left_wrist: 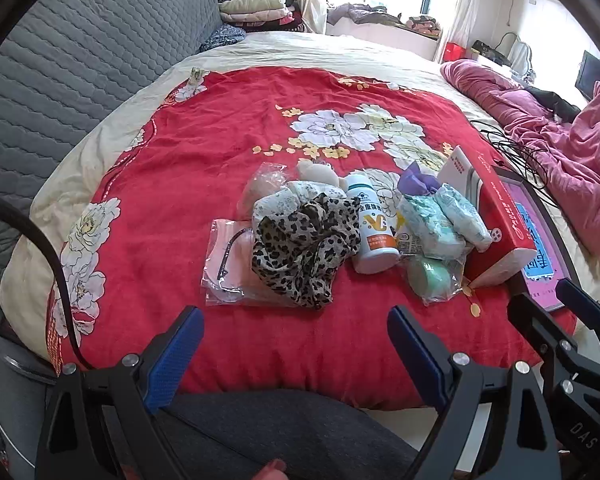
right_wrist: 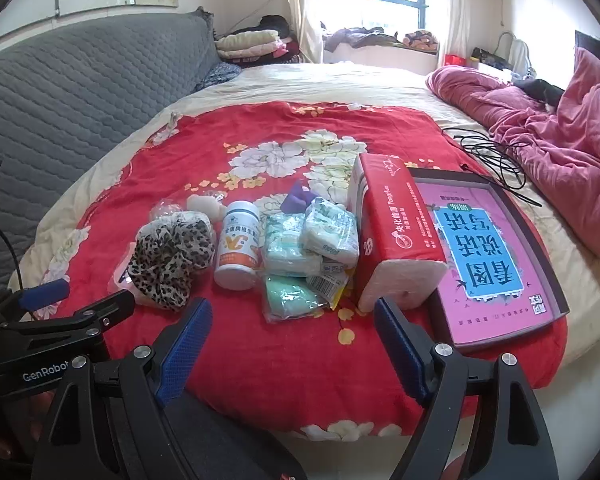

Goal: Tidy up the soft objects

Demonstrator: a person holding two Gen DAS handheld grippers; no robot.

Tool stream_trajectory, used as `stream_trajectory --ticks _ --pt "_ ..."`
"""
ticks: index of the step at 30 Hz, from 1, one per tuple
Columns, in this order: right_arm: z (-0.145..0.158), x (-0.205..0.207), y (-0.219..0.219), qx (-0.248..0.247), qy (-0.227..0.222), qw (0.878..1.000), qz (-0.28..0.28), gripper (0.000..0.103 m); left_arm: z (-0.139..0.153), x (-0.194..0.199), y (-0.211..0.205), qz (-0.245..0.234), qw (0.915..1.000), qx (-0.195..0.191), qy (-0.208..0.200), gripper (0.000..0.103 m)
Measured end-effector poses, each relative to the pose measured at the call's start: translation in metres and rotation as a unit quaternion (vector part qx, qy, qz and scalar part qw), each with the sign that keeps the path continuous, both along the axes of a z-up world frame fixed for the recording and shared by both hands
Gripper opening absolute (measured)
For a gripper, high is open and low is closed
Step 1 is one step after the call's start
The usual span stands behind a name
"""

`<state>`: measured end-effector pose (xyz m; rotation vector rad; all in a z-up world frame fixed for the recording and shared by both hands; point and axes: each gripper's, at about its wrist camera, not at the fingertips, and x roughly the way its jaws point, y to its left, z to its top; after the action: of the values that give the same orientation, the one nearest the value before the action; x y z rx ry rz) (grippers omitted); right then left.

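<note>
The left hand-held gripper (left_wrist: 294, 330) and the right hand-held gripper (right_wrist: 292, 320) are both spread to full width, angled down toward the bed, with nothing between their blue pads (left_wrist: 172, 354); neither touches any item. The soft objects lie in a cluster near the front edge of the red floral blanket (left_wrist: 204, 128) that covers the bed. At the left of the cluster, a leopard-print fabric piece (left_wrist: 304, 246) rests partly on a clear flat packet with a pink insert (left_wrist: 226, 268). Behind it sit a pale floral cloth (left_wrist: 272, 206) and a clear bag (left_wrist: 260, 184). A white bottle with an orange label (left_wrist: 374, 232) lies just right of the leopard-print piece, touching it. Right of the bottle, several pale green tissue packs (right_wrist: 312, 240) are piled together, with a bagged green sponge (right_wrist: 290, 294) at the front and a purple item (right_wrist: 298, 198) at the back. A red tissue box (right_wrist: 388, 236) lies beside the packs, leaning against a dark tray holding a pink book (right_wrist: 488, 252). A pink quilt (right_wrist: 548, 128) and black cable (right_wrist: 488, 156) occupy the far right of the bed.
</note>
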<state>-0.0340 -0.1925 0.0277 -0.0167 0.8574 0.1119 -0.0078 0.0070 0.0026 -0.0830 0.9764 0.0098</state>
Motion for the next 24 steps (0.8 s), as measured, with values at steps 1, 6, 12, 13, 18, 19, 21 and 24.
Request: stream_trajectory --ticks 1,6,12,13,18,19,21,24 --pt "-0.0001 -0.0002 -0.0005 0.000 0.001 1.000 0.000 0.084 -0.0001 -0.0003 -0.0001 -0.001 1.0000 -0.001 0.000 0.093" --pt "-0.0001 -0.0014 -0.0010 -0.003 0.002 1.000 -0.002 0.084 -0.0006 -0.0011 -0.0010 -0.001 1.0000 0.000 0.000 0.093" --pt "0.0015 -0.0023 -0.0006 -0.004 -0.001 1.000 -0.001 0.084 -0.0005 -0.0019 -0.0007 0.001 1.0000 0.000 0.000 0.093" --pt "0.0015 -0.0024 -0.0009 -0.003 -0.001 1.000 -0.001 0.084 -0.0007 -0.0018 -0.0007 0.001 1.0000 -0.001 0.000 0.093" --pt "0.0012 -0.0025 0.0004 -0.002 0.003 1.000 0.001 0.084 -0.0005 -0.0017 -0.0005 -0.001 1.0000 -0.003 0.001 0.093" --pt "0.0014 -0.0025 0.0003 -0.001 0.003 1.000 0.000 0.084 -0.0004 -0.0018 -0.0003 -0.001 1.0000 -0.002 0.002 0.093" --pt "0.0010 -0.0026 -0.0003 -0.001 0.001 1.000 -0.001 0.084 0.0001 -0.0019 -0.0002 -0.001 1.0000 -0.001 0.002 0.093" --pt "0.0008 -0.0026 -0.0010 -0.001 0.001 1.000 -0.002 0.084 -0.0003 -0.0021 -0.0003 0.000 1.0000 -0.003 0.002 0.093"
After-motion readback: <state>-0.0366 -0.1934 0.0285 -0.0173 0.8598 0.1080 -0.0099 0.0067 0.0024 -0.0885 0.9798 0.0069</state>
